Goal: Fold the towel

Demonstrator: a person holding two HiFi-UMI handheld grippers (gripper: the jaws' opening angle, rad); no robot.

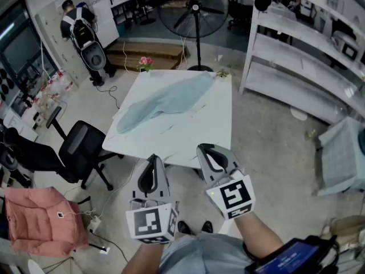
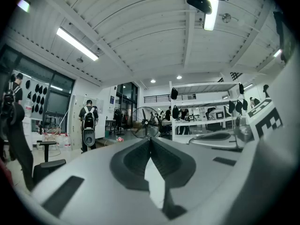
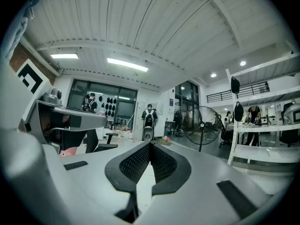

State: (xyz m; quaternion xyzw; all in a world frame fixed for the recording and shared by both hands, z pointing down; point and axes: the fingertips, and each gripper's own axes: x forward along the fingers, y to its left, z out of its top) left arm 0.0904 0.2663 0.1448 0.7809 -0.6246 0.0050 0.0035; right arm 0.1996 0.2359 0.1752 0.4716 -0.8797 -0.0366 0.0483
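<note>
While the towel (image 1: 165, 103) sprawls on the table (image 1: 197, 133), a fan (image 1: 194, 11) stands beyond.

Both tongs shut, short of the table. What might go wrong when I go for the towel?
The crumpled light-blue cloth towel lies far across the white square table, so a long reach may drag and bunch it. The left tongs and right tongs are shut; unopened, they would likely push the cloth. The pink flower bunch at the far edge could get knocked.

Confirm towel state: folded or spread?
Unfolded. The light-blue towel lies loose and rumpled, stretched diagonally across the white table, with no neat folded edges or stacked layers.
</note>
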